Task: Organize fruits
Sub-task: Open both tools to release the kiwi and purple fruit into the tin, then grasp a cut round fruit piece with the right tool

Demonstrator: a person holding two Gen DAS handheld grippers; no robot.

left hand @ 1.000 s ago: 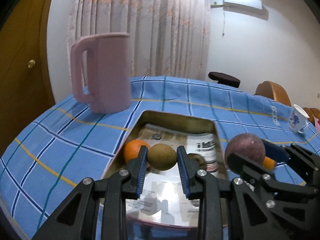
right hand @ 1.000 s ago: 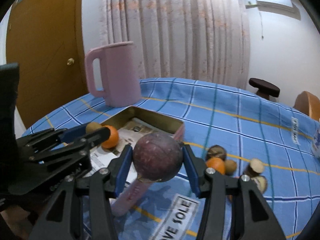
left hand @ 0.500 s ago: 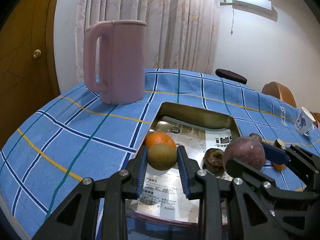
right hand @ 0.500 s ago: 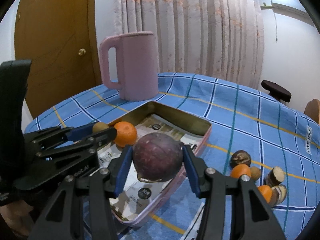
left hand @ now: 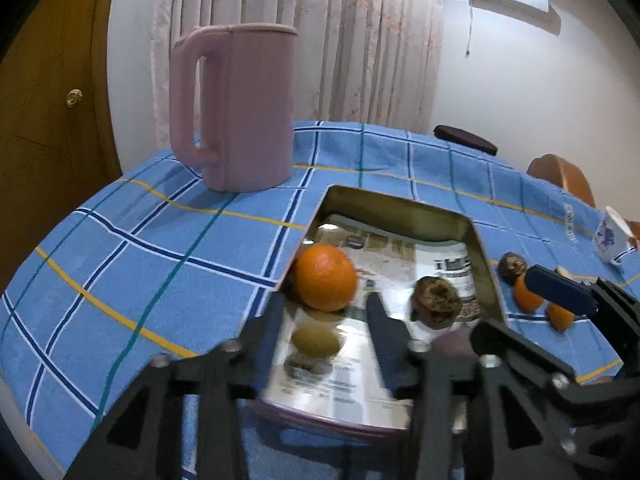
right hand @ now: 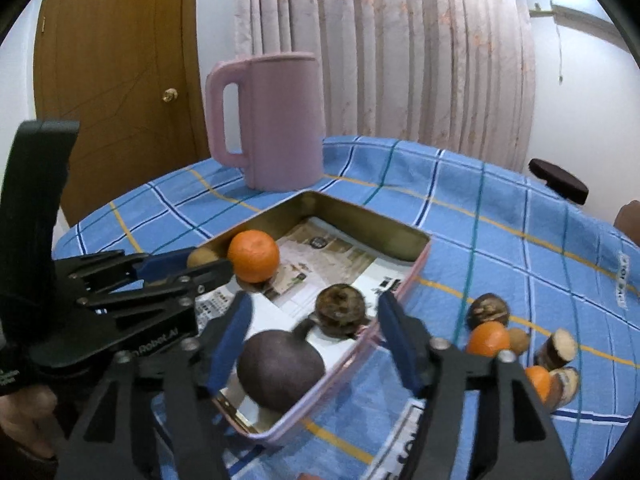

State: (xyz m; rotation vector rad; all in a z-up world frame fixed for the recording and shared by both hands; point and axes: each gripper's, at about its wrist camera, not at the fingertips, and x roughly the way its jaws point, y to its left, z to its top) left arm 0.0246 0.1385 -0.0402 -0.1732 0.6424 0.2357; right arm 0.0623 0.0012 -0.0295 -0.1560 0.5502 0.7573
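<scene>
A metal tin [left hand: 400,208] [right hand: 360,224] lined with newspaper sits on the blue checked cloth. In it lie an orange [left hand: 326,278] [right hand: 253,256], a wrinkled brown fruit [left hand: 436,302] [right hand: 340,310], a green-brown kiwi [left hand: 316,340] [right hand: 202,257] and a dark purple fruit [right hand: 280,370]. My left gripper [left hand: 326,312] is open, its fingers apart on either side of the kiwi, which lies free below them. My right gripper [right hand: 314,320] is open above the purple fruit, which rests at the tin's near corner.
A tall pink jug [left hand: 236,108] [right hand: 272,120] stands behind the tin. Loose fruit lies right of the tin: a brown one [right hand: 488,312], orange pieces [right hand: 486,338] and cut pieces [right hand: 560,350]. A patterned cup [left hand: 612,236] stands at far right.
Both grippers moved forward over the tin and opened. The kiwi dropped out of the left gripper and the purple fruit out of the right; both now lie in the tin.
</scene>
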